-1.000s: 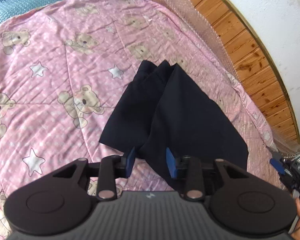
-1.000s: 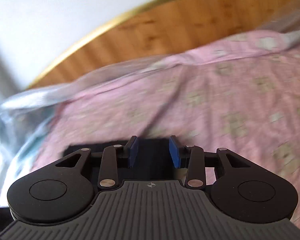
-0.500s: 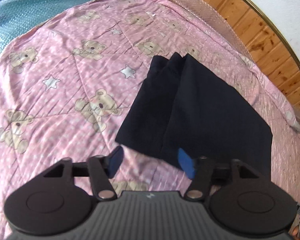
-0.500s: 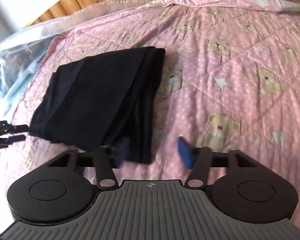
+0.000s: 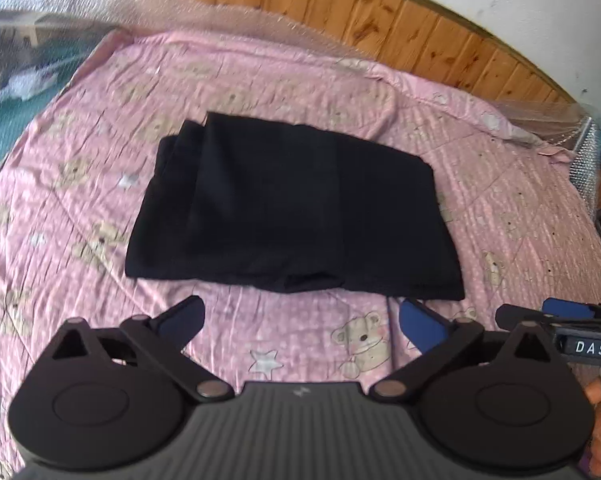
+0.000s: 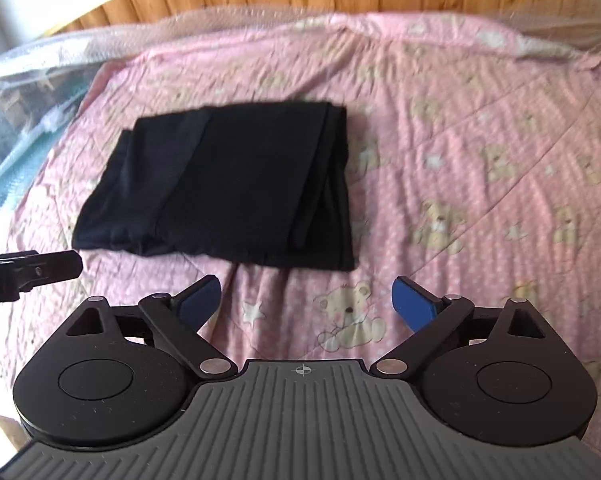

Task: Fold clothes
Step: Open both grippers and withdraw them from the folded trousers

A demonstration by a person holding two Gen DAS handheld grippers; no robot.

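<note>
Left tongs [image 5: 300, 320]: blue pads spread wide, nothing held, poised above the pink bear-print quilt [image 5: 260, 344] and clear of the cloth. Right tongs [image 6: 306, 300]: likewise spread wide and empty. Each unit appears at the edge of the other's view, so the two sit side by side at the near side of the bed.

Just ahead of both tongs, apart from the pads, lies the black garment [image 5: 292, 204], flat on the quilt. Its near hem runs across in front of the left tongs and reaches a little to their right; in the right wrist view the garment [image 6: 228, 188] sits ahead and to the left of the right tongs.

Handling, as judged: thin, soft, light fabric with no stiffness; it should drape and sag when lifted, and the stacked layers may slide apart if only the top layer is pinched. The near corners or the near hem, taken through all layers, look the sound places to grip.

Appearance: a compact rectangle, several layers deep, with stepped folded edges along one side and a slight bunching at the near hem. Surface mostly smooth. The fold appears largely complete.

Beyond the garment: more quilt, clear plastic sheeting [image 5: 220, 12], then wooden panelling [image 5: 380, 24].
</note>
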